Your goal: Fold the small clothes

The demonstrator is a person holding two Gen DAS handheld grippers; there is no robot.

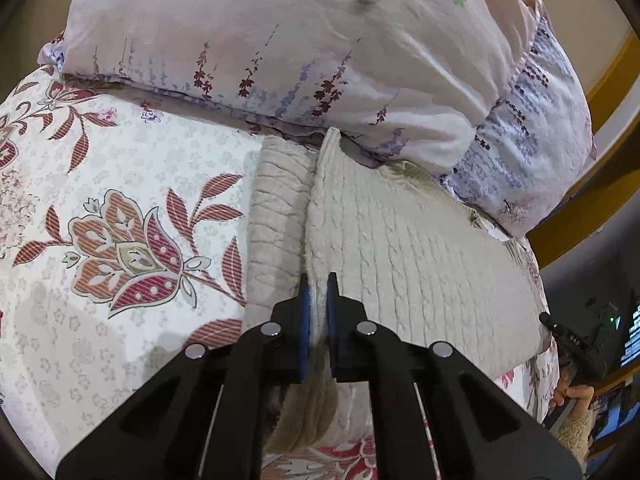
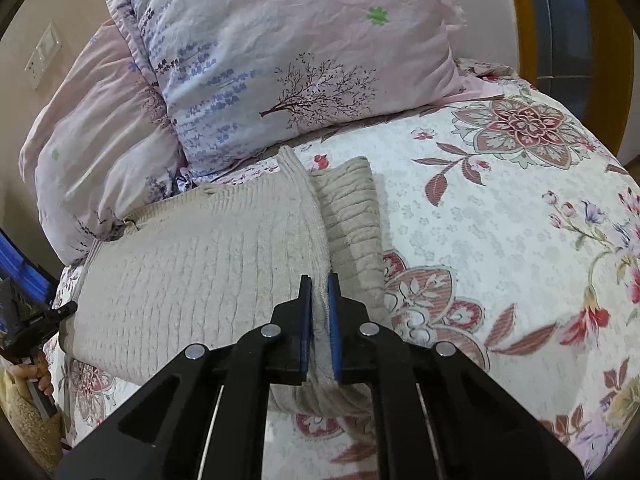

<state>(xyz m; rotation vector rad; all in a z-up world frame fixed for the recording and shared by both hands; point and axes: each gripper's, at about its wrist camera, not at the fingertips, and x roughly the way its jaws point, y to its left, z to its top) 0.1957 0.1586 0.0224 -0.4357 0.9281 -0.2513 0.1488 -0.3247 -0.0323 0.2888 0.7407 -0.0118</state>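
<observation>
A small beige cable-knit sweater (image 1: 420, 248) lies flat on a floral bedspread (image 1: 120, 184), its neck toward the pillows. My left gripper (image 1: 319, 280) is shut on the sweater's left side edge, where the body meets a sleeve (image 1: 276, 224) that lies alongside. In the right wrist view the same sweater (image 2: 192, 264) spreads to the left. My right gripper (image 2: 319, 282) is shut on its right side edge, next to the other sleeve (image 2: 352, 216). The sweater's hem under both grippers is partly hidden.
Two pale pink and lilac printed pillows (image 1: 280, 40) (image 2: 300, 56) lean at the head of the bed, touching the sweater's neck end. A wooden bed frame (image 1: 600, 92) rises behind. The other gripper's tip shows at the edge of each view (image 1: 552, 322) (image 2: 60, 312).
</observation>
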